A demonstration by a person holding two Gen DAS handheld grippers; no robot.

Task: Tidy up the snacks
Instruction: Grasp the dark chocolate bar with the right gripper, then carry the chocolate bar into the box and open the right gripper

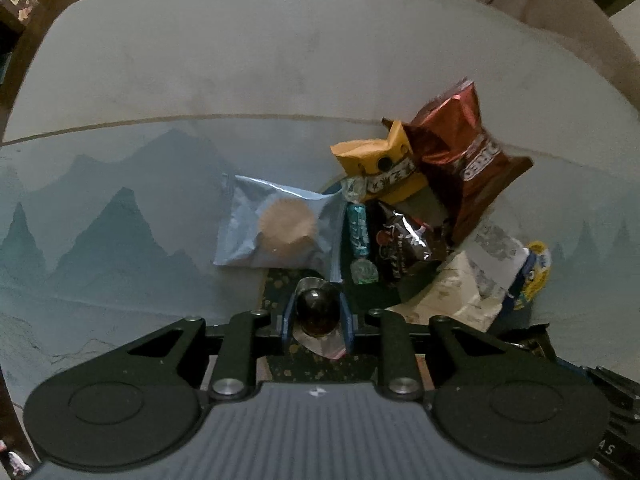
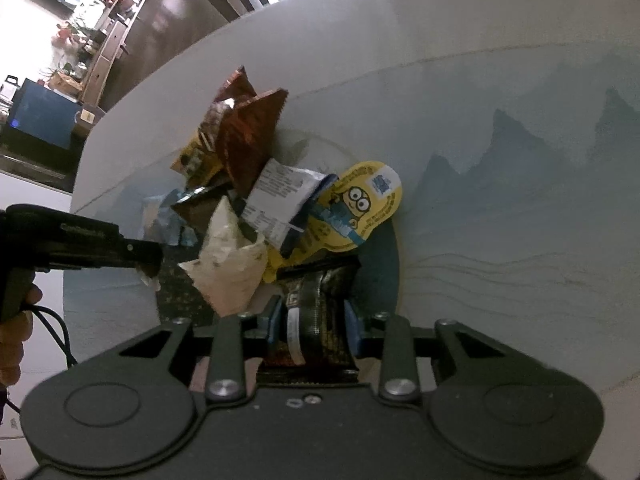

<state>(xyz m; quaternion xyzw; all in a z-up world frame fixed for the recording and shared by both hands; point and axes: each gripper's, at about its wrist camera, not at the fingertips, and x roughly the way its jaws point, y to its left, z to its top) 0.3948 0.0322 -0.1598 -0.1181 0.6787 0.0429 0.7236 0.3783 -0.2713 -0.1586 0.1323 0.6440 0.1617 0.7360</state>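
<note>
Snacks are seen heaped on a dark round plate [image 1: 276,280] with gold speckles, set on a worktop [image 1: 120,220] covered by a pale blue mountain-print cloth.

Left tool [image 1: 318,314]: closed on a dark round candy [image 1: 318,308] in a clear wrapper, which is pinched between the two blue pads; the wrapper tail is seen below the pads. The candy is held over the near edge of the plate.

Right tool [image 2: 314,330]: closed on a dark crinkled packet [image 2: 320,312] bearing a white strip label; the packet is clamped between the blue pads and its far end reaches toward the pile.

Pile contents, left wrist view: a pale blue packet [image 1: 276,228] showing a round tan biscuit, lying partly off the plate's left side; a teal twist-wrapped sweet [image 1: 359,236] just beside it; a dark foil packet [image 1: 404,240]; a yellow packet [image 1: 380,160] and a red-brown foil bag [image 1: 468,152] leaning behind; a white crumpled bag [image 1: 460,292] at the right.

Right wrist view: a yellow character-shaped lid pack [image 2: 356,208] is seen lying at the plate's right edge, touching the white bag. The left tool is seen at the left of this view, held by a hand [image 2: 16,320].
</note>
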